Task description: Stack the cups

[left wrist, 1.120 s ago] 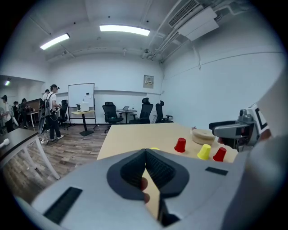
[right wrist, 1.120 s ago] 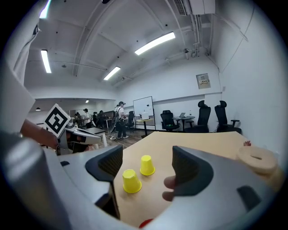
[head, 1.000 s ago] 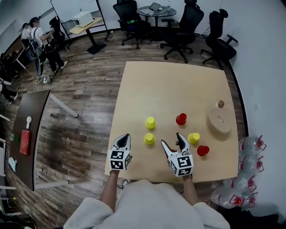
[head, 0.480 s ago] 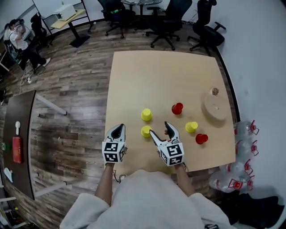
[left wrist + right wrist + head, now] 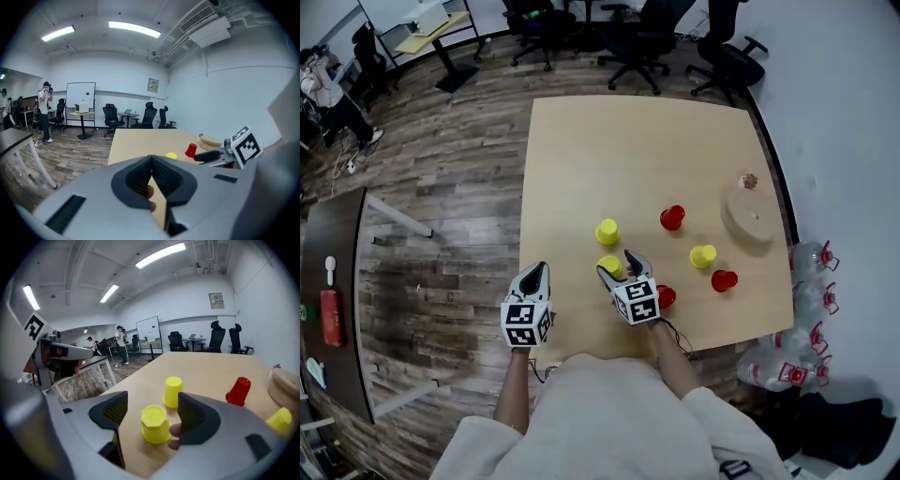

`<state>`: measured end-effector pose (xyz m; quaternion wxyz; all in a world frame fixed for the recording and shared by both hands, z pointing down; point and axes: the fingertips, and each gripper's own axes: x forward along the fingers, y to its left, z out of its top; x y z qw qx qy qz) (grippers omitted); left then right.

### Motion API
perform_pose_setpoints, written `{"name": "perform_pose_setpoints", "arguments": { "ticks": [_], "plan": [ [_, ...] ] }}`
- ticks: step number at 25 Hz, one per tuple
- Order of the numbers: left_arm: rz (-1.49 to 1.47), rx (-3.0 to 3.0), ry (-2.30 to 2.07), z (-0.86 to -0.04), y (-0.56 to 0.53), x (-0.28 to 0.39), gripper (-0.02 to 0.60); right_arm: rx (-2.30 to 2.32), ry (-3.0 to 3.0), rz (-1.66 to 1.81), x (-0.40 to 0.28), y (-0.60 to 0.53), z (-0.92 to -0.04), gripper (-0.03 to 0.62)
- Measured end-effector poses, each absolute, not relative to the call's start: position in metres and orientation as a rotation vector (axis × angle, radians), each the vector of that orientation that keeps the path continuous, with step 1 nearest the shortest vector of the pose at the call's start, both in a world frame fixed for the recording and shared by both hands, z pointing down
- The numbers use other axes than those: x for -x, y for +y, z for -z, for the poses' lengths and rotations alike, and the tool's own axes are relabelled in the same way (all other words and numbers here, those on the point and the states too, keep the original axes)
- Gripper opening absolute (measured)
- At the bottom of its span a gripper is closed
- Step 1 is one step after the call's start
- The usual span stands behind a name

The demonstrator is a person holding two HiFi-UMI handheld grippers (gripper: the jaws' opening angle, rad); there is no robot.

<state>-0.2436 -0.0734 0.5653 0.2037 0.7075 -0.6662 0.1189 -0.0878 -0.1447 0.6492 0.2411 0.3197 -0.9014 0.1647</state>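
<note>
Yellow cup (image 5: 154,424) stands upside down on the surface (image 5: 647,150), between the jaws of the right tool (image 5: 152,411), which are spread wide and not gripping it. A second yellow cup (image 5: 172,391) stands just beyond. The left tool (image 5: 151,174) is clenched, empty, at the surface's left edge.

1 red plastic cup (image 5: 667,297) half hidden behind right gripper's (image 5: 616,265) marker cube. Small brownish thing (image 5: 749,180) by round wooden disc (image 5: 755,217): too small to identify.
</note>
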Motion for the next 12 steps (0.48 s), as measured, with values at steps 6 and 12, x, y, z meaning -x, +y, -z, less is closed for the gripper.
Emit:
{"name": "perform_pose_setpoints", "arguments": {
  "ticks": [6,12],
  "plan": [
    [-0.335,-1.949,-1.87,-0.568,-0.064,0.247,0.009,-0.807,-2.362,-0.472,0.09,-0.141,-0.689,0.322],
    [-0.33,-1.933,-1.886,-0.567,-0.063,0.253,0.009,-0.804,-2.299,-0.477,0.086,-0.141,-0.707,0.233]
  ]
}}
